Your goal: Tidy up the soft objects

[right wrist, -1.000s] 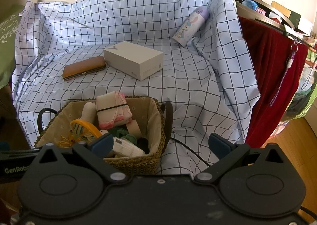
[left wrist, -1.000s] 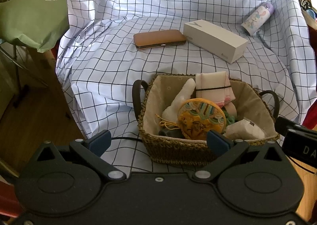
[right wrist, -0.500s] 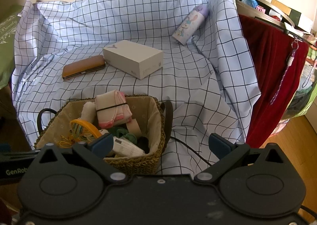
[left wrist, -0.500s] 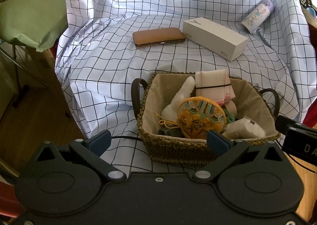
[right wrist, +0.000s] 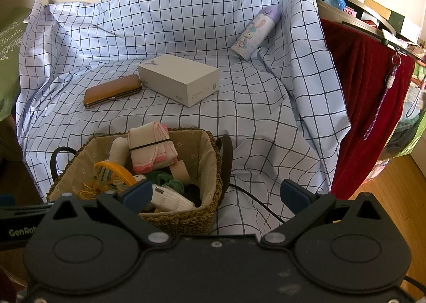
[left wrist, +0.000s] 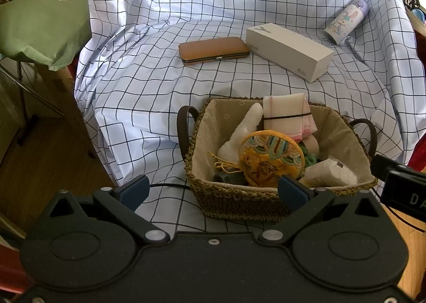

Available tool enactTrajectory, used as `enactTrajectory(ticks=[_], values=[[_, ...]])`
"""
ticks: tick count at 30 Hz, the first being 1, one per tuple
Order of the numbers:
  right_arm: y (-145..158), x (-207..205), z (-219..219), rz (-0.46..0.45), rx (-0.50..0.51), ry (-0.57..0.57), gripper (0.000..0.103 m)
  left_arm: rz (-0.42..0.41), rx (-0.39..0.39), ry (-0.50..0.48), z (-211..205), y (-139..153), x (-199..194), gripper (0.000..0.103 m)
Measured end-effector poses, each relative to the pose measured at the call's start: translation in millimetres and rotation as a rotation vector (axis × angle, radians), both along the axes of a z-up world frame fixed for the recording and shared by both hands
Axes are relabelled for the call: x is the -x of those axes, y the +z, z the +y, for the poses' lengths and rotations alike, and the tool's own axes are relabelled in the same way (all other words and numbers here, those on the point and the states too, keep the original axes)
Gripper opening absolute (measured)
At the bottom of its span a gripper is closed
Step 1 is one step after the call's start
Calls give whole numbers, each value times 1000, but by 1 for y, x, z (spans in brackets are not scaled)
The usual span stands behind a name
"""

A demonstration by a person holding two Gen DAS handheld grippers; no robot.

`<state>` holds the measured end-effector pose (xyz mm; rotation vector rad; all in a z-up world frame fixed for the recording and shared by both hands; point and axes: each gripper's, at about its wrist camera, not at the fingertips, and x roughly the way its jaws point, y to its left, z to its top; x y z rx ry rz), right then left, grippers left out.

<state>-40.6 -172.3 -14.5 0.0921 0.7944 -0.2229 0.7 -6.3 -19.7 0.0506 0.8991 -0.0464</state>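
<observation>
So, left wrist cam: left gripper [left wrist: 212, 190] has its fingers spread wide w/ nothing between them, hanging just in front of the woven basket [left wrist: 234, 203] on the checkered cloth [left wrist: 138, 84]. Basket's stuffed w/ soft stuff: banded folded towel [left wrist: 286, 116], white plush [left wrist: 239, 135], round yellow embroidered pouch [left wrist: 270, 160]. Brown case [left wrist: 213, 49] and white box [left wrist: 289, 51] lie further back, touching. Right wrist cam: right gripper [right wrist: 216, 194] fingers also spread, empty, basket [right wrist: 186, 219] low-left, cartoon bottle [right wrist: 255, 32] lying up on the cloth fold.
</observation>
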Motion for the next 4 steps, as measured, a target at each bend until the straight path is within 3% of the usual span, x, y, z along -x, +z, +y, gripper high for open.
enactTrajectory(ticks=[4], values=[[0, 0, 0, 0, 0, 0, 103, 0, -1, -1, 0, 0, 0, 99]])
